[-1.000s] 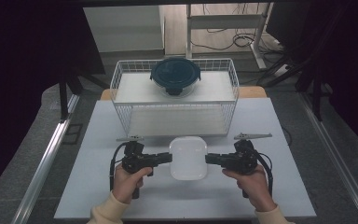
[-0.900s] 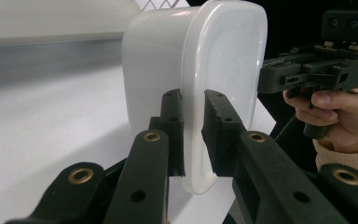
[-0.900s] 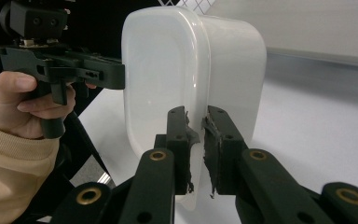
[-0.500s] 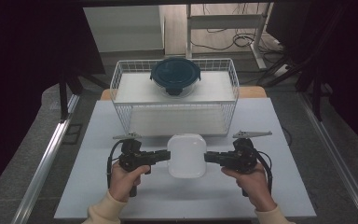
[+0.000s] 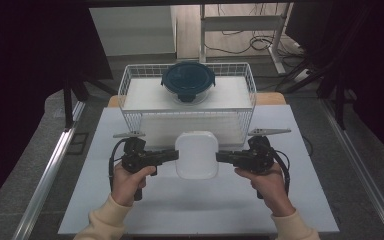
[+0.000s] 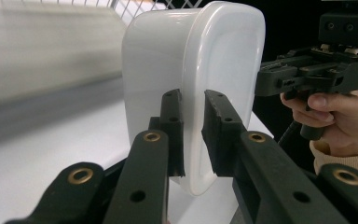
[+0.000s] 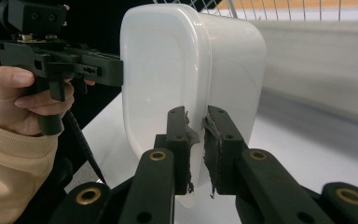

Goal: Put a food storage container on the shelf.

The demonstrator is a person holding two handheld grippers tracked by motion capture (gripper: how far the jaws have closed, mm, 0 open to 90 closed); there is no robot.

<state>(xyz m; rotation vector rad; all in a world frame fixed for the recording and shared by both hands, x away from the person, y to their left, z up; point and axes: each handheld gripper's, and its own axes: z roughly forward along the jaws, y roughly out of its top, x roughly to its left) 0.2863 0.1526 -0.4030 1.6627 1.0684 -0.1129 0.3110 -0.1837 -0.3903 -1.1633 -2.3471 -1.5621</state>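
Observation:
A white rounded-square container [image 5: 196,154] hangs over the white table between my two grippers, close to the front of the wire basket. My left gripper [image 5: 176,155] is shut on its left rim, and the left gripper view has the rim [image 6: 192,130] pinched between the two black jaws. My right gripper [image 5: 218,158] is shut on its right rim, with the container [image 7: 186,79] clamped in the jaws in the right gripper view. Inside the white wire basket [image 5: 130,82] at the back sits a round glass container with a dark blue lid [image 5: 188,80].
The white table [image 5: 190,205] has open surface in front of the container and on both sides. Metal rails [image 5: 50,170] run along the floor left and right. Desk legs and cables [image 5: 240,30] stand behind the basket.
Both grippers have carried the white container a little away from me, toward the wire basket, and slightly higher.

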